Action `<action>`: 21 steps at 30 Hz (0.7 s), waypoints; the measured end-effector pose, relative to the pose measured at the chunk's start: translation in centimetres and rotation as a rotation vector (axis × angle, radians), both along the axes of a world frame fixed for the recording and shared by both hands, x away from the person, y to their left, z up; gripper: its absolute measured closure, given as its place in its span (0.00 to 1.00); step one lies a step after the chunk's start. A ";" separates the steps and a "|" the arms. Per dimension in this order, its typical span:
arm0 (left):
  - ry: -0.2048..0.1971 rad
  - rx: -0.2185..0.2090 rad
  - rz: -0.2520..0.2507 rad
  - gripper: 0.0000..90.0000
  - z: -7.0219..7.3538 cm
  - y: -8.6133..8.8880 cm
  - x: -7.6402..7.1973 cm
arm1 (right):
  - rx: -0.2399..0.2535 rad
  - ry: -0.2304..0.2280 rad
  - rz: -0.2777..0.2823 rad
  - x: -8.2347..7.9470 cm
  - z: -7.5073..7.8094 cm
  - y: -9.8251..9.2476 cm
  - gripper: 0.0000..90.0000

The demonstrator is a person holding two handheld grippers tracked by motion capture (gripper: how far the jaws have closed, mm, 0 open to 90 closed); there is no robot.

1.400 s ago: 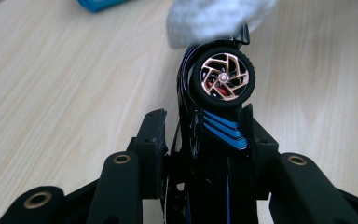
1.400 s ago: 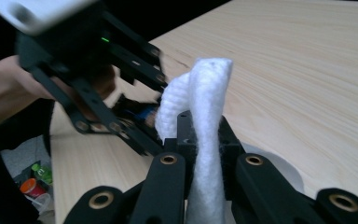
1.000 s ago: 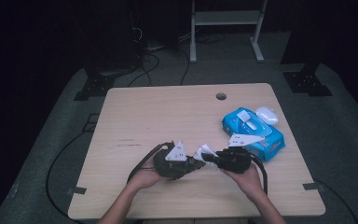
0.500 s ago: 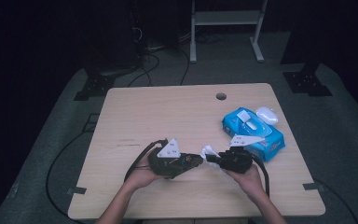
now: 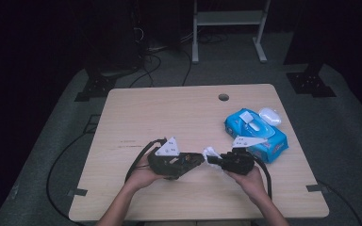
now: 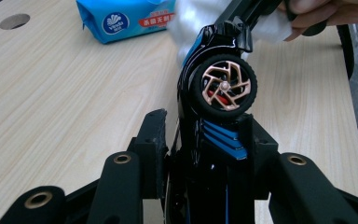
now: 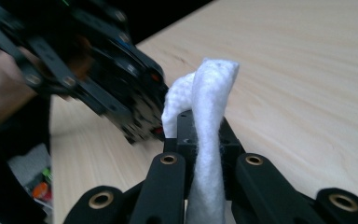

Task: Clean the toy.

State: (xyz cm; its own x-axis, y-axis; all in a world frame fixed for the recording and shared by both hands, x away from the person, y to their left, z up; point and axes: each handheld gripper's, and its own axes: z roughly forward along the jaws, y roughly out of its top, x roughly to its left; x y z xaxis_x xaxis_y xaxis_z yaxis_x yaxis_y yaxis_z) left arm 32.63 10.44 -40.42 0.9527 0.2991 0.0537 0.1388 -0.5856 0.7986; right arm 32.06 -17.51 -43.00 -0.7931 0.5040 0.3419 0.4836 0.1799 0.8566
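Two hand-held grippers meet near the front edge of the table point(image 5: 151, 113).
The left hand-held gripper point(image 5: 195, 160) holds a toy car point(image 6: 214, 121), the right hand-held gripper point(image 5: 215, 160) holds a wipe point(image 7: 205, 140) touching the car's end. A wipe pack point(image 5: 254, 134) lies behind the right one; a cable hole point(image 5: 223, 97) is farther back.
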 end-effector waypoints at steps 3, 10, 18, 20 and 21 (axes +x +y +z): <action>0.005 -0.003 0.010 0.65 -0.1 0.0 0.2 | 0.023 0.012 0.002 0.1 -0.1 -0.3 0.94; 0.023 -0.002 0.020 0.65 -0.5 0.1 0.5 | -0.024 0.047 -0.008 0.4 -1.1 0.0 0.94; 0.051 0.074 0.020 0.65 -1.7 -1.5 1.1 | -0.012 0.012 -0.030 0.2 0.0 -0.7 0.94; 0.048 0.102 0.027 0.65 -1.9 -2.0 1.2 | -0.015 0.013 -0.034 0.2 0.0 -0.8 0.94; 0.050 0.118 0.030 0.65 -2.0 -2.3 1.2 | -0.014 0.012 -0.034 0.2 0.0 -0.8 0.94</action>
State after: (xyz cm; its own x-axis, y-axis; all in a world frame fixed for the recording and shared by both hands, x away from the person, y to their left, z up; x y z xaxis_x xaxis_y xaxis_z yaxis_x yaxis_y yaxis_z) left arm 33.84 8.17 -42.41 0.9457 0.3221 0.0429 0.1957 -0.6701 0.7160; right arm 32.27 -18.32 -43.01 -0.7714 0.5357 0.3435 0.4996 0.1753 0.8483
